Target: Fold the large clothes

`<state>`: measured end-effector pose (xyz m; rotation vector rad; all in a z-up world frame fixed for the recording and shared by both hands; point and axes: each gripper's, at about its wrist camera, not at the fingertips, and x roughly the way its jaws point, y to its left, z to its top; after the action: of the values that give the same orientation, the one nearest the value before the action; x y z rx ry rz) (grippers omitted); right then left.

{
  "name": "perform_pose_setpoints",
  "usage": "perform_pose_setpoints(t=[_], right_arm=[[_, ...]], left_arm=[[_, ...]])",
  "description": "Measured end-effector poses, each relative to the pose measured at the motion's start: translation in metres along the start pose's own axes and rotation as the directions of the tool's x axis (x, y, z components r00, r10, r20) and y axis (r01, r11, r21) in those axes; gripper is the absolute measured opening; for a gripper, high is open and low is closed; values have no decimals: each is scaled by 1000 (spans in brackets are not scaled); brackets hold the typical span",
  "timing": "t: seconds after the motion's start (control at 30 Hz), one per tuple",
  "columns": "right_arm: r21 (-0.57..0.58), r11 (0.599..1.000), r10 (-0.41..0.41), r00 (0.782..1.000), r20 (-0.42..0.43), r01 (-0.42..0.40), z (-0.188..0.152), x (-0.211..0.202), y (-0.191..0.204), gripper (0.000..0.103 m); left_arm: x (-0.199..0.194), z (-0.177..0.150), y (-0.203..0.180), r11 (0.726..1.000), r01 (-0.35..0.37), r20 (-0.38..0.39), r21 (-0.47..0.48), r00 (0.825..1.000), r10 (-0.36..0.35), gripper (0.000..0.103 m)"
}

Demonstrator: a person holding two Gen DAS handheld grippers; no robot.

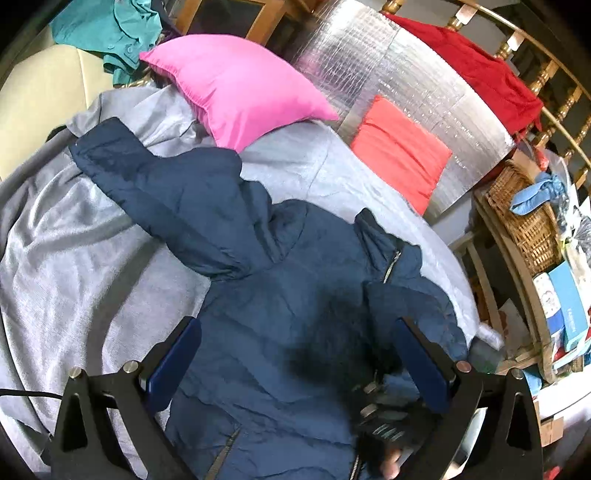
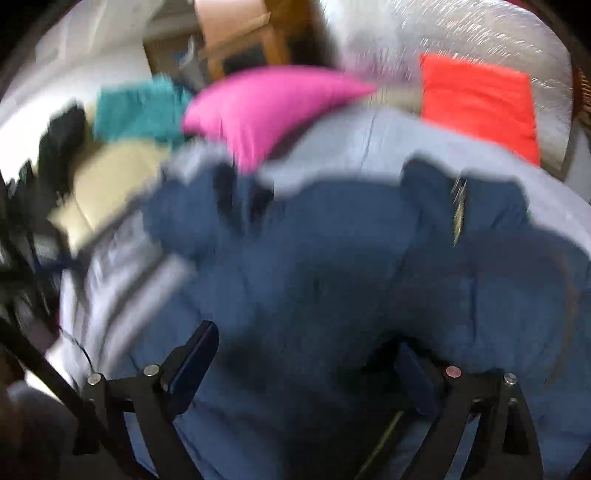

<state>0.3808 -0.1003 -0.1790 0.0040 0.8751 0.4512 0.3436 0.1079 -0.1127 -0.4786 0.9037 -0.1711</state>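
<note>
Sprawling across the grey bedspread [image 1: 74,266] is a navy puffer jacket [image 1: 266,302], its padded body toward the near edge and one sleeve [image 1: 147,177] flung out to the left, reaching toward the pink pillow [image 1: 236,88]. The collar with its metal zipper [image 1: 391,264] lies toward the right side of the bed. Over the jacket's body hovers the left gripper [image 1: 295,365], its blue-padded fingers [image 1: 173,365] spread wide, with nothing between them but the fabric underneath. Whether the pads actually touch the cloth is hard to say.

The right gripper [image 2: 310,369] is also above the jacket, jaws held well apart — its view is heavily smeared by motion, so fine detail is lost. A gloved hand [image 1: 384,417] shows at the lower right of the left camera's view, just beside the right-hand finger.

Behind the pillow a silver quilted sheet [image 1: 406,92] stands against the headboard, a coral cushion [image 1: 402,155] leaning on it and a red cloth [image 1: 480,74] draped over the top. A wicker basket [image 1: 524,218] sits off to the right — teal clothing [image 1: 110,33] is heaped at the far left.
</note>
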Motion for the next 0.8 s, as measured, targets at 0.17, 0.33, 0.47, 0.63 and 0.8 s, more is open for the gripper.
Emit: perform_pose_setpoints(t=[0.17, 0.33, 0.47, 0.63, 0.8], right_arm=[[68, 997, 34, 999, 25, -35, -9, -54, -11, 93], [339, 927, 93, 974, 206, -160, -21, -129, -85, 93], [536, 841, -72, 965, 253, -78, -36, -165, -155, 93], [730, 683, -137, 982, 127, 1, -76, -158, -217, 90], [812, 583, -62, 995, 76, -26, -101, -142, -241, 77]], left_arm=[[4, -5, -14, 997, -55, 6, 49, 999, 54, 103], [13, -15, -44, 985, -109, 24, 136, 994, 107, 103], [34, -37, -90, 938, -211, 43, 277, 977, 207, 103], [63, -76, -160, 872, -221, 43, 437, 973, 226, 103], [111, -92, -206, 827, -273, 46, 491, 957, 288, 103]])
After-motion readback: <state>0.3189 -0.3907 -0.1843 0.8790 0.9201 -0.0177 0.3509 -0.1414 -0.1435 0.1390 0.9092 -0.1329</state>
